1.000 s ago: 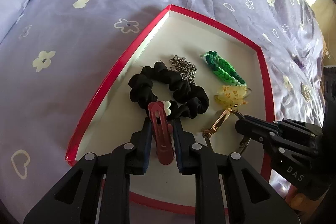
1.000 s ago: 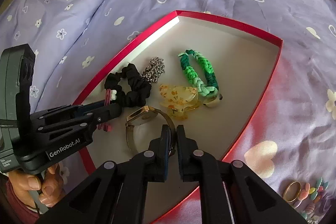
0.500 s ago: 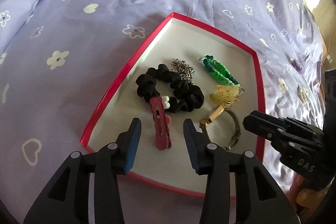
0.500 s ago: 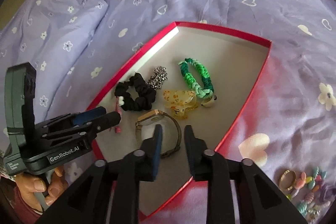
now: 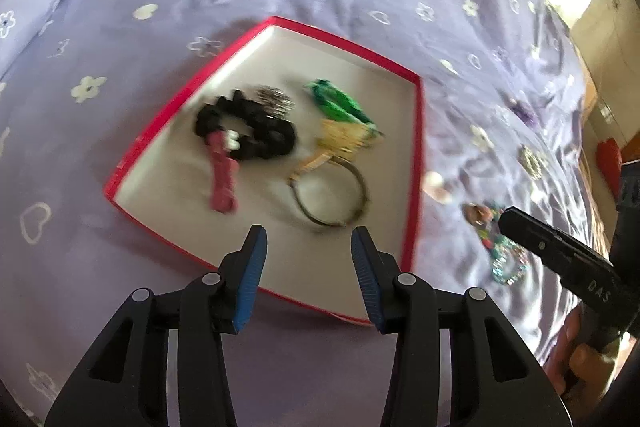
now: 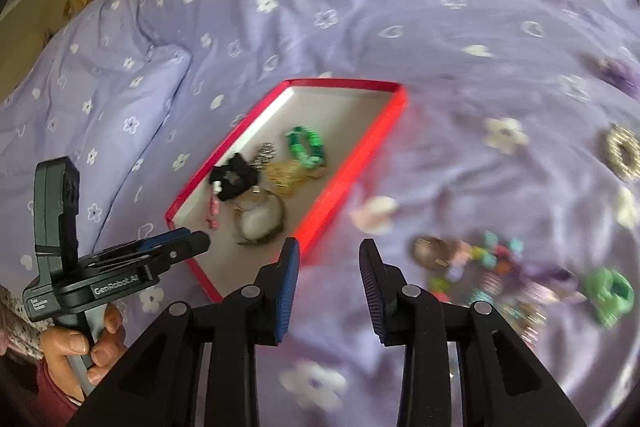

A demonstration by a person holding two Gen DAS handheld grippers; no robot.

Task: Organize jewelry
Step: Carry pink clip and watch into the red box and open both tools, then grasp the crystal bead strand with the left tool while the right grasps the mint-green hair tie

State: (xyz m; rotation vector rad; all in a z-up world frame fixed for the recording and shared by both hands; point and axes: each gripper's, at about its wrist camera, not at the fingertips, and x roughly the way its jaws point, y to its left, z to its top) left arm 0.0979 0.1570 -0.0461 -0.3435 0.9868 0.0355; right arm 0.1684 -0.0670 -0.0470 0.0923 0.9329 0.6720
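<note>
Jewelry lies in a red-rimmed shallow tray on flowered lilac fabric; both tools gape, blue ribbed pads apart.

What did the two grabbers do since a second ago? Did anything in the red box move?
Both let go. The left gripper dropped the red hair clip in the red box and backed away, wide open. The right gripper released the watch, opened and swung toward the pile of trinkets on the bedspread. The scrunchie, chain, green bracelet and yellow claw clip stayed put.
</note>
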